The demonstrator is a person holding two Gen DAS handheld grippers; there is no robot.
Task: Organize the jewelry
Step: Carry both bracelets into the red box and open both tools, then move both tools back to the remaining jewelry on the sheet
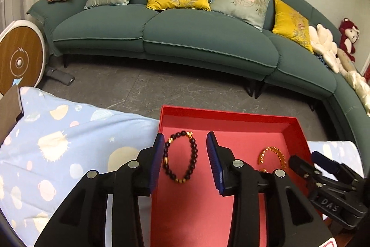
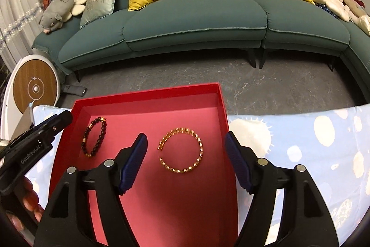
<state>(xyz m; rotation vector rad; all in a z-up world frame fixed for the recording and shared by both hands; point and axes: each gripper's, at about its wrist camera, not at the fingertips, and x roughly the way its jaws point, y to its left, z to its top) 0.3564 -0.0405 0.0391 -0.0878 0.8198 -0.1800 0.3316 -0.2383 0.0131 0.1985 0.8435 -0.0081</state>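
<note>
A red box (image 1: 231,113) (image 2: 148,92) sits on a blue patterned cloth. A dark bead bracelet (image 1: 180,156) (image 2: 94,136) lies in its left part. A gold open bangle (image 1: 272,157) (image 2: 180,149) lies to its right. My left gripper (image 1: 185,138) is open above the box, its blue-padded fingers either side of the bead bracelet and apart from it. My right gripper (image 2: 186,138) is open, its fingers either side of the gold bangle and apart from it. Both grippers are empty. Each gripper also shows at the edge of the other's view.
The blue cloth (image 1: 57,142) (image 2: 312,142) covers the surface on both sides of the box. A brown card (image 1: 9,108) lies at the far left. Beyond the grey floor stands a green sofa (image 1: 185,38) with cushions and plush toys. A round white device (image 1: 20,59) stands at left.
</note>
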